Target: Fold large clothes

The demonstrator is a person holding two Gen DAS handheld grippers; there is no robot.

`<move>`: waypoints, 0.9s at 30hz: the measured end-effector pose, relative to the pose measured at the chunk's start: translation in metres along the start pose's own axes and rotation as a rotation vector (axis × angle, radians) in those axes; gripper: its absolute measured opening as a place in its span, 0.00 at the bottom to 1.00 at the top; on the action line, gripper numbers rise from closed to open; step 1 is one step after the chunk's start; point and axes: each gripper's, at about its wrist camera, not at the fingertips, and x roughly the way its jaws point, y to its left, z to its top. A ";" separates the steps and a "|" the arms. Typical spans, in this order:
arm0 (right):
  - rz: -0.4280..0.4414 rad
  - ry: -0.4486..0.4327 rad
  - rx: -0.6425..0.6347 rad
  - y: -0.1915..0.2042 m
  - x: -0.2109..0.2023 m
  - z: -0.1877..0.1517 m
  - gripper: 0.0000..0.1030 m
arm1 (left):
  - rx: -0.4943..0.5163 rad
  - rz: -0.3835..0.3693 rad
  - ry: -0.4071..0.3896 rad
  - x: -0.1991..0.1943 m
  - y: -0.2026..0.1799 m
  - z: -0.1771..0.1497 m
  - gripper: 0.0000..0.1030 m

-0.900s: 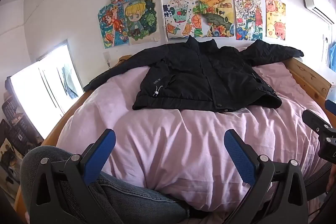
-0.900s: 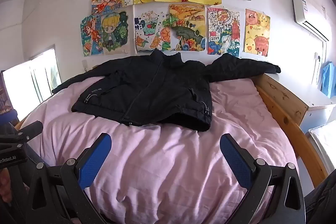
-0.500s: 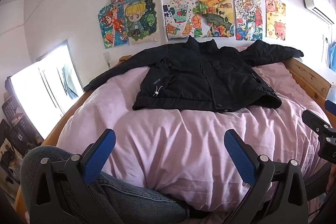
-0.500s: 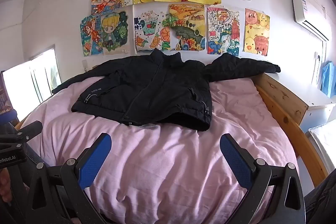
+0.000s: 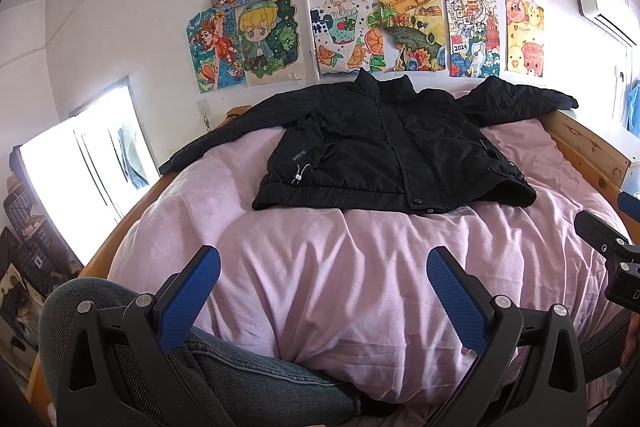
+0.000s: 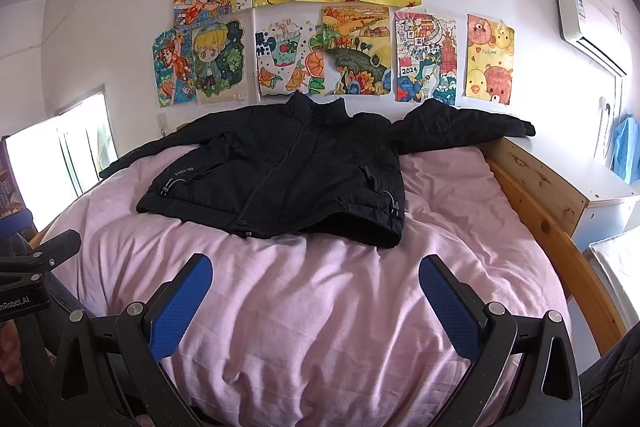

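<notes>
Jacket (image 5: 384,151) lies flat at twelve o'clock, sleeves spread nine-to-three, well beyond left gripper (image 5: 324,287) and right gripper (image 6: 316,291), both spread wide and empty.

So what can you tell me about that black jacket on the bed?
The black jacket is padded and looks like nylon. It lies flat, front up and zipped, collar toward the wall, on the pink bedcover. Both sleeves are spread wide; one reaches the wooden bed frame. Toggle cords hang near the hem. No tool touches it.

Open pink duvet (image 5: 320,267) between grippers and black jacket (image 5: 384,155): unobstructed approach. Right side bounded by wooden bed rail (image 6: 560,247); far side closed by wall; denim-clad knee (image 5: 120,307) at near left
</notes>
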 end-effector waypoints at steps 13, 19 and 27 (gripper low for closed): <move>0.001 0.002 0.003 -0.001 0.000 -0.001 1.00 | 0.000 0.000 0.000 0.000 0.000 0.000 0.99; 0.001 0.002 0.004 -0.001 0.000 -0.001 1.00 | 0.000 0.000 0.000 0.000 0.000 0.000 0.99; 0.002 0.003 0.005 -0.001 -0.001 -0.002 1.00 | 0.000 0.000 -0.001 0.000 0.000 0.000 0.99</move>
